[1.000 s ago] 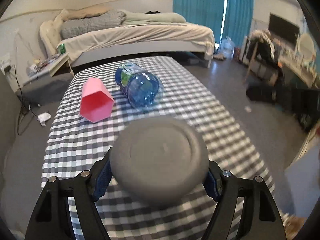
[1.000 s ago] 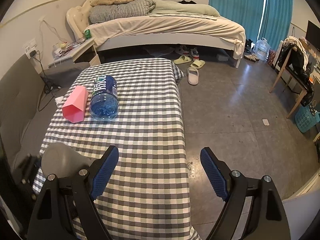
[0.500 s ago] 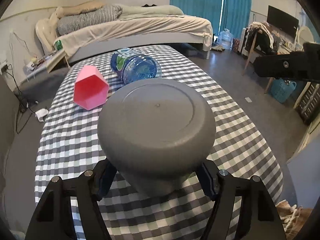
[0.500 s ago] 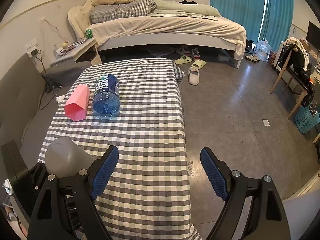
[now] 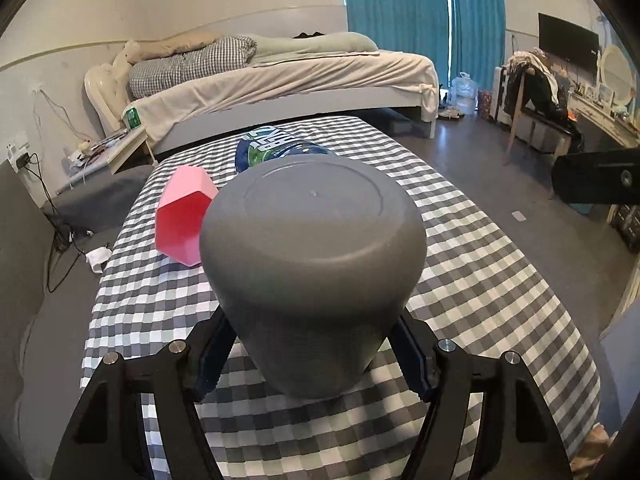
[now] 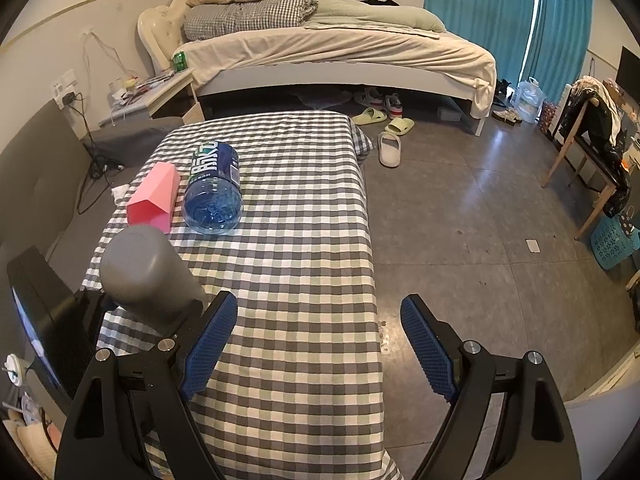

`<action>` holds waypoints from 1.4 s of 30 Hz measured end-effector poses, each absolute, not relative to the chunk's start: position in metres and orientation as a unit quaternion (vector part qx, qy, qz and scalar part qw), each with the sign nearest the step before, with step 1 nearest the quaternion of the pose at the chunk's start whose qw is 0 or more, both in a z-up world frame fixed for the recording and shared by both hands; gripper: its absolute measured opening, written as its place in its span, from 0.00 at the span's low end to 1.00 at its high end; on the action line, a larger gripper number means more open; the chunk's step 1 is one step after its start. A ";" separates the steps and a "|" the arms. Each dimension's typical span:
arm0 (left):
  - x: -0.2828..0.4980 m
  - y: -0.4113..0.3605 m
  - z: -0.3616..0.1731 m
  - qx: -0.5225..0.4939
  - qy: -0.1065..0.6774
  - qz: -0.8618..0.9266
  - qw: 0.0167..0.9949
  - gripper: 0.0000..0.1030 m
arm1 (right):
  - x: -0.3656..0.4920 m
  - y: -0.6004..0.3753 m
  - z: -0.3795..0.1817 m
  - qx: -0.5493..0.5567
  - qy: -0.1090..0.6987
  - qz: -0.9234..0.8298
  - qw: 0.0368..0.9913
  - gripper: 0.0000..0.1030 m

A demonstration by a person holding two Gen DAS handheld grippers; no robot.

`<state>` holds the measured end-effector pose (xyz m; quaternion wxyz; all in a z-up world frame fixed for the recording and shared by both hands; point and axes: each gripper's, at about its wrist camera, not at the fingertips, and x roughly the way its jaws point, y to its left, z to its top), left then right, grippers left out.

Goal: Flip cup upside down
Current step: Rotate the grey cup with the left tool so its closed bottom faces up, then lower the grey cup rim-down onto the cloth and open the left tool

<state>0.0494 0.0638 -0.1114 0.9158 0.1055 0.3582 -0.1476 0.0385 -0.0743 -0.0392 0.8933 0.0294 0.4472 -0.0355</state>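
My left gripper [image 5: 312,364] is shut on a grey cup [image 5: 312,248], its blue pads pressing both sides near the rim. The cup's flat base faces forward and upward, filling the middle of the left wrist view; it is held above the checked table [image 5: 480,288]. In the right wrist view the same grey cup [image 6: 148,276] shows at the left, tilted base-up in the left gripper. My right gripper [image 6: 316,344] is open and empty over the table's near right edge.
A pink hexagonal cup [image 6: 154,200] and a blue water bottle [image 6: 214,196] lie on their sides at the table's far left. A bed [image 6: 340,52] stands behind, a sofa [image 6: 36,184] at the left, bare floor with slippers [image 6: 390,148] at the right.
The left gripper has raised and tilted the grey cup, so its base points more upward and sits higher in view. The right gripper has stayed open and almost still.
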 end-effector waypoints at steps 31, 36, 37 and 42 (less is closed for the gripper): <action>-0.024 0.165 0.023 -0.009 0.253 -0.130 0.959 0.87 | -0.039 -0.038 0.015 0.001 0.322 0.012 0.947 0.81; -0.031 0.174 0.018 0.003 0.234 -0.117 0.965 0.87 | -0.048 -0.022 0.015 -0.011 0.307 0.036 0.951 0.81; -0.031 0.175 0.014 0.002 0.235 -0.115 0.965 0.87 | -0.047 -0.017 0.013 -0.012 0.306 0.042 0.951 0.81; -0.025 0.180 -0.005 0.004 0.254 -0.098 0.962 0.87 | -0.033 0.000 -0.008 -0.012 0.326 0.062 0.943 0.81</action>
